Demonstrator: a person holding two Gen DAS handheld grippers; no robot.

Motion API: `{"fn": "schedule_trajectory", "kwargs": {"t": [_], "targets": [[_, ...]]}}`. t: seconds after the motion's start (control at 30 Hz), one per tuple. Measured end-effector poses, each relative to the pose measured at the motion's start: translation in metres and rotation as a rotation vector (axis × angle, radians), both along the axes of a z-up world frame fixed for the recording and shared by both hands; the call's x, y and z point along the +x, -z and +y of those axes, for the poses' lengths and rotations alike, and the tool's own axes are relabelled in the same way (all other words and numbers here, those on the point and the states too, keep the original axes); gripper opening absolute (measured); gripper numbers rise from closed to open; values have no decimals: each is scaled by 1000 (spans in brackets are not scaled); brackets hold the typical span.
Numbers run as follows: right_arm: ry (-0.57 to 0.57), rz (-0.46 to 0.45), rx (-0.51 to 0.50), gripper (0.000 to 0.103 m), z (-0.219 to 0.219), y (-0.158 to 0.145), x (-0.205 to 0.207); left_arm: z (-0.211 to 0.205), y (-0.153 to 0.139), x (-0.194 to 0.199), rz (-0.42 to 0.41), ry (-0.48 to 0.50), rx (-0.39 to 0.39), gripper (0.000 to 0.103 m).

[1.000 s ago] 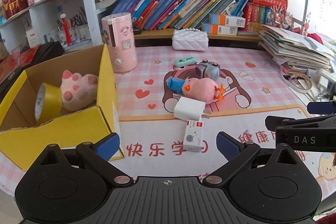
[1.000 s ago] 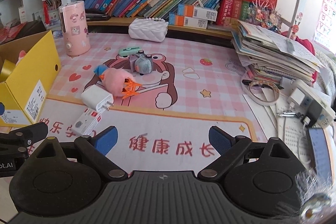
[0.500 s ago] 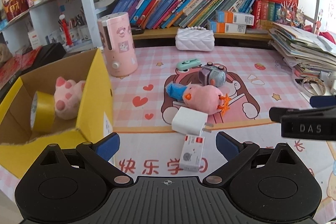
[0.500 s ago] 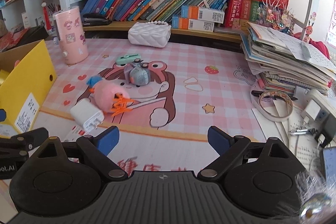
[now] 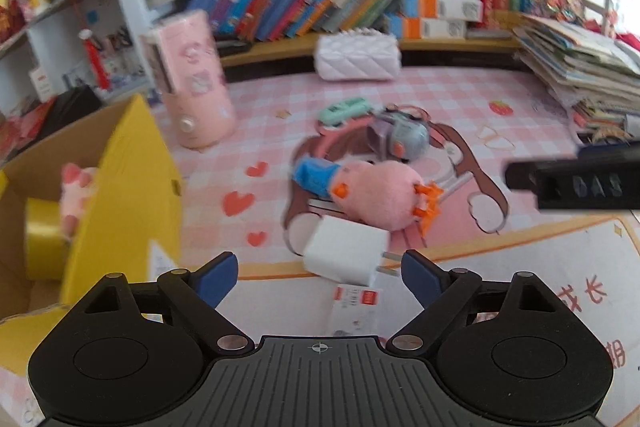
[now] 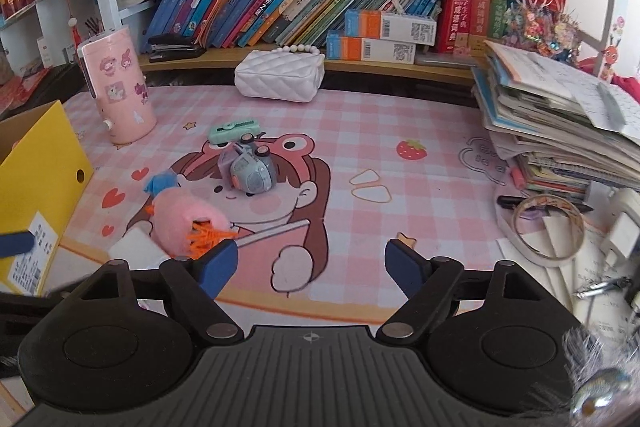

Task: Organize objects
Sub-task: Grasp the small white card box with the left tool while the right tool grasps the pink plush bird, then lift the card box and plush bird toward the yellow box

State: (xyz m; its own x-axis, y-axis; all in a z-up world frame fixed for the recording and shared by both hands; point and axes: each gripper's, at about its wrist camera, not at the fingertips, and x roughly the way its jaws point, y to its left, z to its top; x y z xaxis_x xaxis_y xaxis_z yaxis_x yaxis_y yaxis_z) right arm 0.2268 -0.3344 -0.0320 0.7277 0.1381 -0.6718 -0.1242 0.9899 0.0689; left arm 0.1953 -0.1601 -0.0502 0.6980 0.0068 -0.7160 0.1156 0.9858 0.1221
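My left gripper [image 5: 320,273] is open and empty, just short of a white charger [image 5: 346,255] and a small white box [image 5: 354,309]. Behind them lie a pink plush bird [image 5: 380,194], a grey toy [image 5: 402,138] and a mint clip [image 5: 346,109]. A yellow box [image 5: 128,195] at the left holds a pink paw plush [image 5: 76,187] and yellow tape [image 5: 44,243]. My right gripper [image 6: 311,265] is open and empty over the mat, with the plush bird [image 6: 186,221] by its left finger and the grey toy [image 6: 252,173] ahead.
A pink cylinder [image 6: 118,91] and a white quilted purse [image 6: 280,79] stand at the back by the bookshelf. A stack of papers [image 6: 560,131], a tape roll [image 6: 546,231] and adapters crowd the right side. The right gripper's body [image 5: 580,183] shows at the left view's right edge.
Both grippers have moved forward toward the objects on the mat. The charger and plush bird are now much closer. Both stay open.
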Motion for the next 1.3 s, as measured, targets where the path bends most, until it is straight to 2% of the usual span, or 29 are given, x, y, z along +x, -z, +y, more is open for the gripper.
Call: {"fn": "schedule_trajectory", "kwargs": {"t": [0.1,0.2,0.37,0.4,0.47,0.67,0.9,0.97,1.03,1.07,1.13,1.3], "targets": [[-21,-3,11,80,4,0,8,-6,9,0,32,21,3,87],[-52,-3,13,80,12,0,14,-6,19,-1,74,22,-1,79],[-99,9,24,80,23,3,19,-1,33,3,124,14,-19,50],[-109,11,22,80,26,4,20,0,34,3,128,17,-25,48],[-129,9,16,80,31,5,21,1,34,3,125,32,-57,31],[-221,-7,-12,80,51,9,35,9,29,-4,142,17,-95,28],[-363,23,-92,80,84,28,63,33,3,-27,111,-30,-157,28],[-389,55,-113,77,91,36,71,38,-4,-34,100,-46,-168,28],[-402,84,-127,68,95,44,76,43,-9,-40,90,-60,-179,28],[-403,93,-128,67,95,47,78,45,-10,-42,87,-67,-181,28],[-404,122,-135,56,96,53,82,49,-13,-45,79,-76,-187,28],[-345,86,-133,54,86,47,75,56,-19,-52,49,-82,-202,28]]}}
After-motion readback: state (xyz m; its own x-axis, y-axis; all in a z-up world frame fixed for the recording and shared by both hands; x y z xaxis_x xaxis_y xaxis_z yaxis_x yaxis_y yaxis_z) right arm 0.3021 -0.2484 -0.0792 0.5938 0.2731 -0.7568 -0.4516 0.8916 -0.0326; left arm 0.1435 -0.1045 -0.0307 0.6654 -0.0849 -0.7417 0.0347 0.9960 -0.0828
